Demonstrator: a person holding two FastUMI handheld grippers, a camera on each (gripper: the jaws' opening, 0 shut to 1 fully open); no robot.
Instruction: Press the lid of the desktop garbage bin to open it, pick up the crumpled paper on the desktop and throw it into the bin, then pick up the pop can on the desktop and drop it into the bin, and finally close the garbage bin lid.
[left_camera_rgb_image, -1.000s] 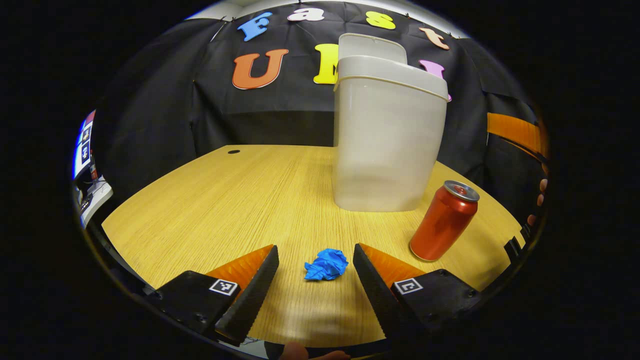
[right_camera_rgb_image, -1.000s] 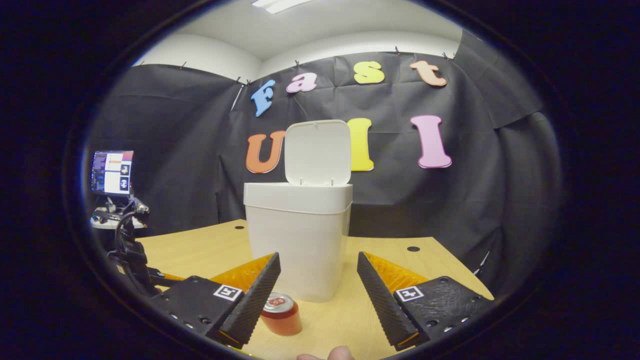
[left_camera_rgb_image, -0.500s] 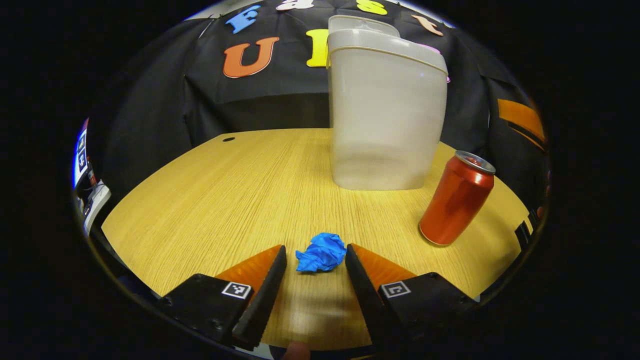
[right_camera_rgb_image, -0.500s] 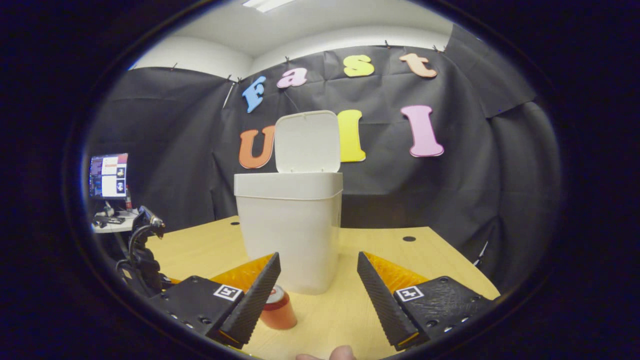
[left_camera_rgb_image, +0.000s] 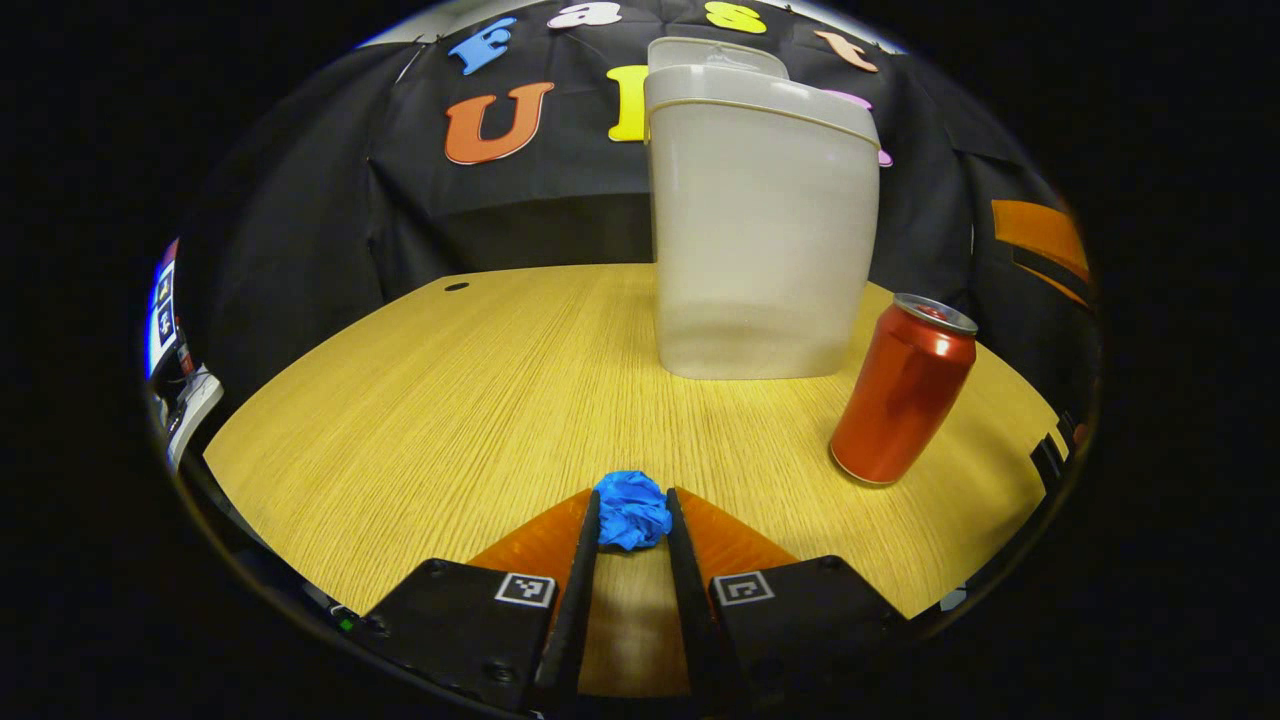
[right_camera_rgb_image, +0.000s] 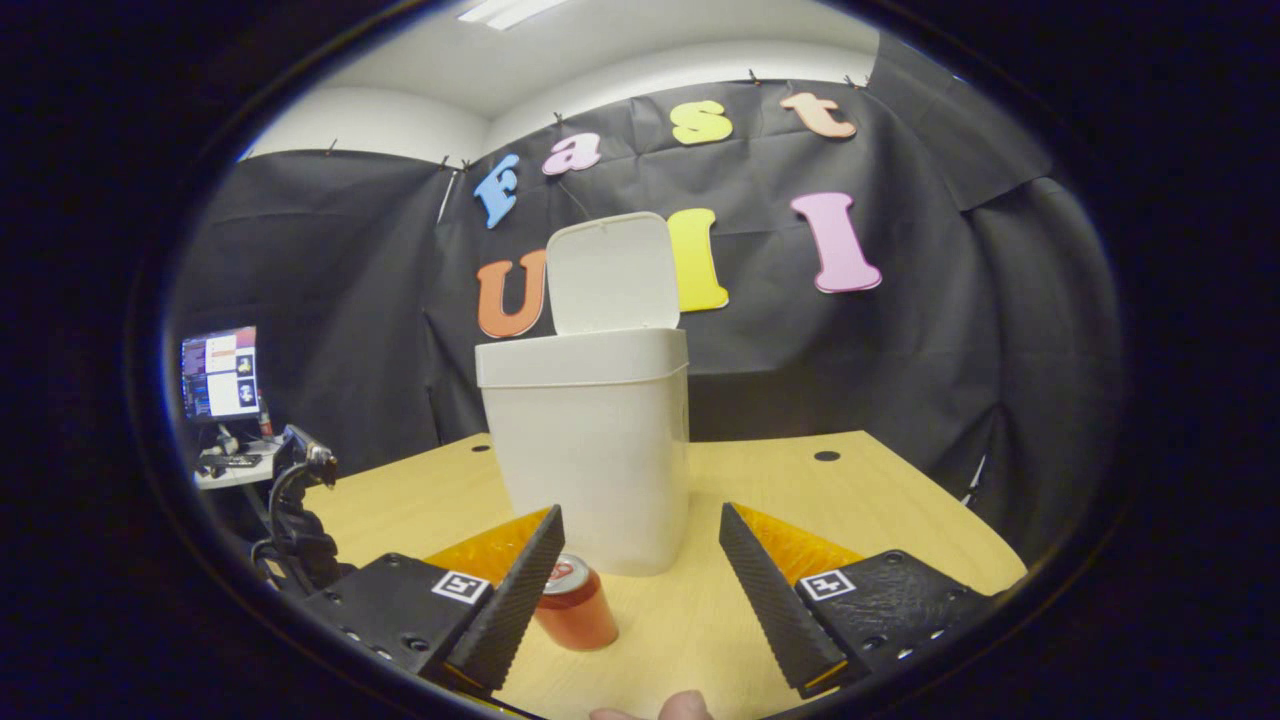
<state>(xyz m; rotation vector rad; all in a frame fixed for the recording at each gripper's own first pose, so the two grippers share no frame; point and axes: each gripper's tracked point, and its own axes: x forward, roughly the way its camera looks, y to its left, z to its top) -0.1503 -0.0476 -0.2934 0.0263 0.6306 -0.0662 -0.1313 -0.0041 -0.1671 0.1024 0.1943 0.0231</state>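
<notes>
Left gripper view: left gripper (left_camera_rgb_image: 632, 520) clenches the crumpled blue paper (left_camera_rgb_image: 632, 510); white plastic bin's lid (right_camera_rgb_image: 612, 272) stands open; right gripper (right_camera_rgb_image: 640, 580) released; red can (left_camera_rgb_image: 903, 389) waits.

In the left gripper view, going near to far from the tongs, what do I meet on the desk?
Left tongs closed on the crumpled paper → pop can, off to the right → garbage bin with its lid up → booth wall.
</notes>
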